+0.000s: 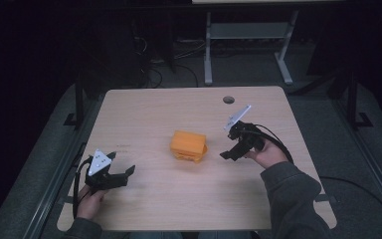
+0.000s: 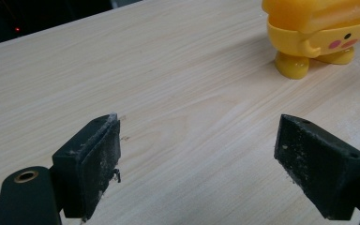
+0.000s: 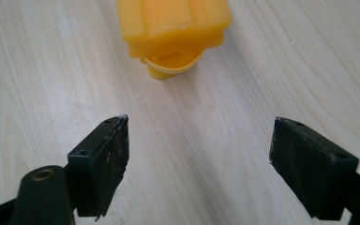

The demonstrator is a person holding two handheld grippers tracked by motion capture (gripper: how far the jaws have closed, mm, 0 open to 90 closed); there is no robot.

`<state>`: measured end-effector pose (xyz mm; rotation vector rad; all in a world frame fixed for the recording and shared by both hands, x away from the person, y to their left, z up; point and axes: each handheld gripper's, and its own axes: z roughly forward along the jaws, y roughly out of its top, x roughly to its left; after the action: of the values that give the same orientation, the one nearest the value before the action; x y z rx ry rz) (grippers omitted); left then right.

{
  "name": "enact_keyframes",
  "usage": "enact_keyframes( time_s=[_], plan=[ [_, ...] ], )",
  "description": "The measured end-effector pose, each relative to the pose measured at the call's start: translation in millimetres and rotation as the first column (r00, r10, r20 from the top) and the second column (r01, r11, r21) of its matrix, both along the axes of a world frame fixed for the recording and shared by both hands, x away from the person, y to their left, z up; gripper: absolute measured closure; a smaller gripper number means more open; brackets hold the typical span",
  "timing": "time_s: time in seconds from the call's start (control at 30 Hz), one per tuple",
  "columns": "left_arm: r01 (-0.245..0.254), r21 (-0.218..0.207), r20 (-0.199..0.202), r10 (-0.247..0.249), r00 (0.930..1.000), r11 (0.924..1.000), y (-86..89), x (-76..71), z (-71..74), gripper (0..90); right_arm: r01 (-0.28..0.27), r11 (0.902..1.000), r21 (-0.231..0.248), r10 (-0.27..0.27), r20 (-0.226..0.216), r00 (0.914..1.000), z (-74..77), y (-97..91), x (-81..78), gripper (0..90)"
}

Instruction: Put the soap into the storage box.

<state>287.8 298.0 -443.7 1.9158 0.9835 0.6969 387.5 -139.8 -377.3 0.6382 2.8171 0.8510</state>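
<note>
- One left gripper (image 1: 122,174) sits low over the near left part of the table (image 1: 154,107), held by the person's left hand (image 1: 90,199). Its jaws stand wide apart with nothing between them; in the left gripper view there is bare wood between the two black pads (image 2: 93,164).
- One toy (image 1: 188,146) stands near the middle of the table, between the two grippers and apart from both. It is the single object on the tabletop.
- The toy is yellow-orange plastic: a blocky, ridged upper part over a rounder lower body. In the left gripper view the toy (image 2: 321,33) shows stubby feet, a small arm, a dark eye and a pink cheek spot on its face.
- In the right gripper view the toy (image 3: 173,33) appears as a ridged block with a rounded cup-like part beneath it, ahead of the jaws and untouched.
- One right gripper (image 1: 227,153) is held by the right hand (image 1: 267,154) just right of the toy, pointing towards it. Its jaws are also spread wide and hold nothing.
- One round hole (image 1: 229,99) sits near the table's far edge.
</note>
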Motion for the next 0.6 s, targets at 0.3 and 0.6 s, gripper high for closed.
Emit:
enact_keyframes(
  time_s=[0.3,0.6],
  plan=[
    [0.001,0.003,-0.002,-0.001,1.0,1.0,-0.1,-0.1,-0.1,14.0,0.018,0.9998,0.003,-0.018,-0.007,0.9998,-11.0,-10.6,-8.6,19.5],
    [0.002,0.006,-0.004,-0.002,1.0,1.0,-0.4,-0.3,-0.1,14.0,0.024,0.9997,0.007,-0.024,-0.024,0.9994,-20.1,-16.2,-16.7,19.3]
  ],
)
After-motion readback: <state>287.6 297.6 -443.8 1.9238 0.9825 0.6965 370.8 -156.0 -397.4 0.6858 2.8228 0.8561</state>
